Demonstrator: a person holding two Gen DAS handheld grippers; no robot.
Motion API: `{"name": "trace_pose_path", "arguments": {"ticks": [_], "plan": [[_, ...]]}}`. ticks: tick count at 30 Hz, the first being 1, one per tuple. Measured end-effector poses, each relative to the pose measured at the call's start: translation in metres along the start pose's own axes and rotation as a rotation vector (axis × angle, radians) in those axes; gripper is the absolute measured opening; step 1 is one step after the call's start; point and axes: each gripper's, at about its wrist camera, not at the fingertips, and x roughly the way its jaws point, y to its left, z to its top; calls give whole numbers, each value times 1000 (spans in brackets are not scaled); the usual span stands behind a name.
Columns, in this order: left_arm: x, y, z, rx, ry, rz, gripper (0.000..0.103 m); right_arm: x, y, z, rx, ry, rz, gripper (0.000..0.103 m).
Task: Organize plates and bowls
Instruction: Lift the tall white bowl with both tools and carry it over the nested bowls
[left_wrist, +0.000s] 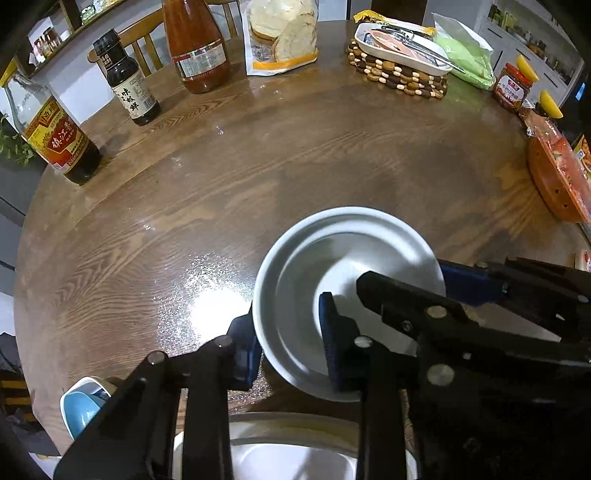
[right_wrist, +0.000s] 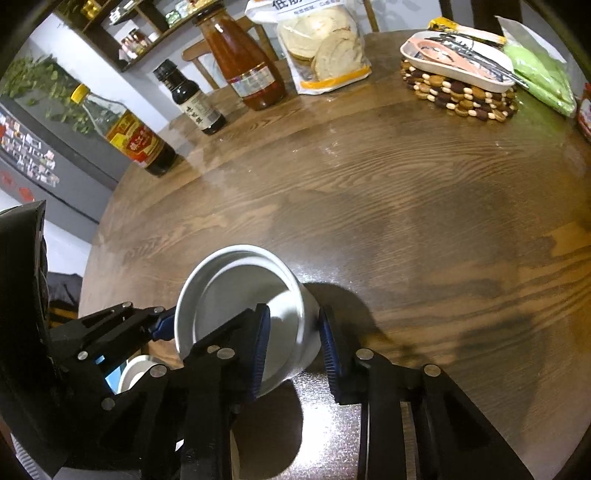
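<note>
A white bowl (left_wrist: 332, 266) (right_wrist: 229, 280) stands on the round wooden table (left_wrist: 258, 177) in front of both cameras. My left gripper (left_wrist: 286, 317) straddles the bowl's left wall. Its outer pad (left_wrist: 243, 350) lies against the outside and its inner pad (left_wrist: 332, 343) stands inside, apart from the wall. My right gripper (right_wrist: 294, 310) (left_wrist: 402, 275) straddles the opposite wall. One of its pads (right_wrist: 260, 350) is inside the bowl and the other (right_wrist: 328, 350) is at the outer wall. A gap shows on the inner side of each grip. The left gripper's outer pad (right_wrist: 162, 326) shows at the bowl's far side.
A white plate (left_wrist: 295, 454) lies at the near edge, with a blue-and-white bowl (left_wrist: 81, 406) to its left. Three sauce bottles (left_wrist: 129, 81), a bread bag (left_wrist: 282, 37), a dish on a beaded trivet (left_wrist: 399, 70), a red jar (left_wrist: 511, 90) and an orange packet (left_wrist: 557, 173) ring the table's far and right edges.
</note>
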Motion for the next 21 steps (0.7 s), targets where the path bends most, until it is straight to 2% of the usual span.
{"name": "trace_pose_path", "arguments": {"ticks": [9,21], "plan": [[-3,-2,-3,3,-27,-20,27,-15,-8,-10,57,-60,-22,28],[-25,-23,-3,68,-93,-72,27,-57,-8,-23,111,-165,-65,28]]}}
